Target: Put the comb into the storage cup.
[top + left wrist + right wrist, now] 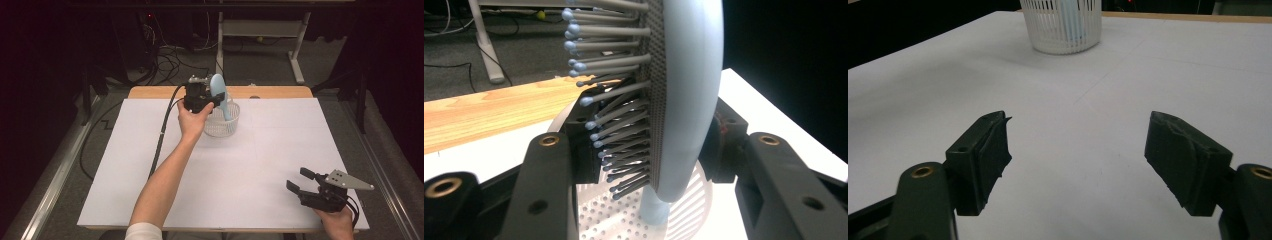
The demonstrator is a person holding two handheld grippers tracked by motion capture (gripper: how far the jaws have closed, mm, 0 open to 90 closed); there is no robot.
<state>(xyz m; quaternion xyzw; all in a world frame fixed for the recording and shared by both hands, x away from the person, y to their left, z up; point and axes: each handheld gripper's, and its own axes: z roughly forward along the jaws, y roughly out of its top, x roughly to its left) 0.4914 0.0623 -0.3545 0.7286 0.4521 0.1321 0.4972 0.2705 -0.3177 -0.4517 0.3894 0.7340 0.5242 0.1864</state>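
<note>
Clamping the hairbrush over the basket, left gripper.

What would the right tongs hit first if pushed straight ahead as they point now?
Likely the white basket: the open right tongs aim across bare white table toward it, slightly left of centre, so depth is unsure.

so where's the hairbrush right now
In the high view the hairbrush is at the far middle of the table, gripped by the left tongs, its handle down inside the white basket.
</note>
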